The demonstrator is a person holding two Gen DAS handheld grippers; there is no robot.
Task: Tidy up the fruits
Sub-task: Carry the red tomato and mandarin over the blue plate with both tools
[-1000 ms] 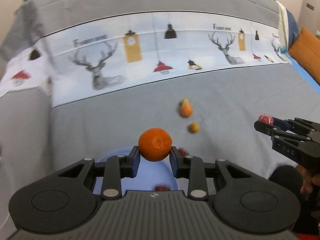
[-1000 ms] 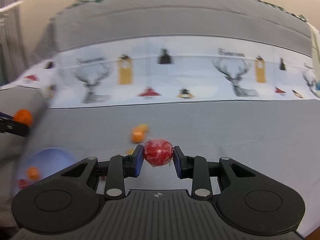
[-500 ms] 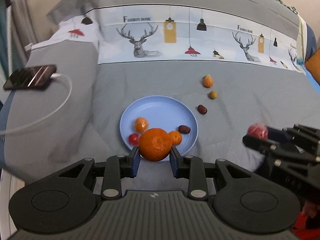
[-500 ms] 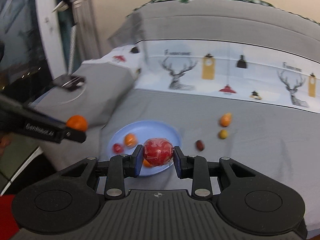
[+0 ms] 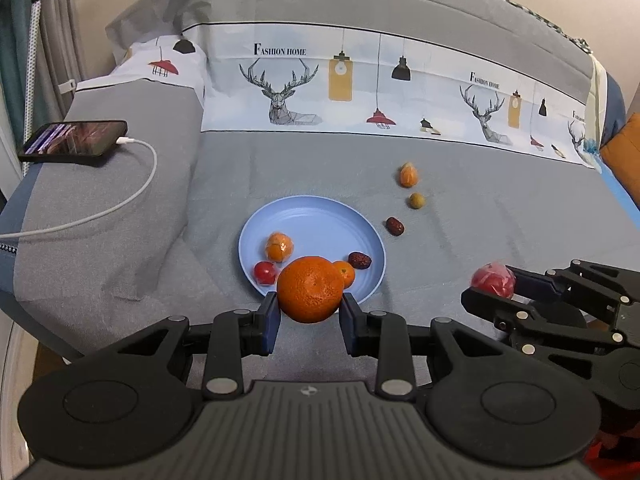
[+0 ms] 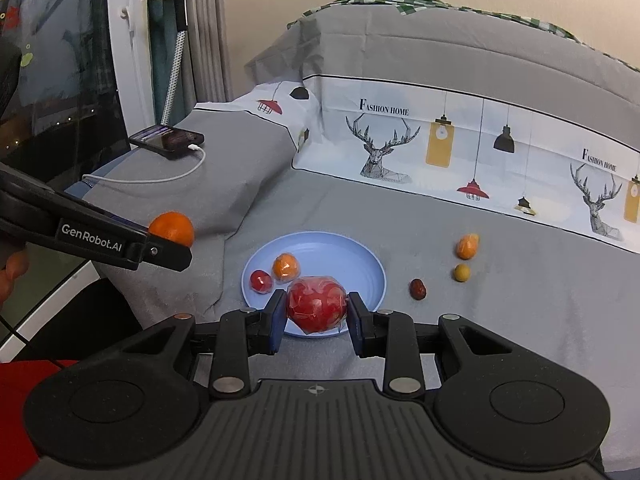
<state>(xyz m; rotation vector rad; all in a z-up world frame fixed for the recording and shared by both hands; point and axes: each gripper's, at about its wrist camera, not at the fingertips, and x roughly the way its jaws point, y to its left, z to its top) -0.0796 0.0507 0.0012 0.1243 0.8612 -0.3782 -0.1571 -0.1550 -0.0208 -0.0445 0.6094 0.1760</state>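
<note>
My left gripper (image 5: 310,310) is shut on a large orange (image 5: 310,294), held above the near rim of a blue plate (image 5: 316,218) on the grey bed. My right gripper (image 6: 316,318) is shut on a red wrapped fruit (image 6: 316,303), held over the plate's (image 6: 320,246) near edge. The plate holds a wrapped orange (image 5: 279,246), a small red fruit (image 5: 265,272), a small orange (image 5: 346,272) and a dark date (image 5: 359,260). On the bed right of the plate lie a date (image 5: 395,226), a small yellow fruit (image 5: 417,201) and a wrapped orange (image 5: 408,175).
A phone (image 5: 74,142) on a white charging cable (image 5: 132,196) lies on the grey pillow at the left. A deer-print sheet (image 5: 360,92) runs across the back. An orange cushion (image 5: 624,152) is at the far right. A window and rack (image 6: 176,40) stand at the left.
Both grippers have pulled back and swung left with their fruits still held. The plate, phone and pillow have come into view.
</note>
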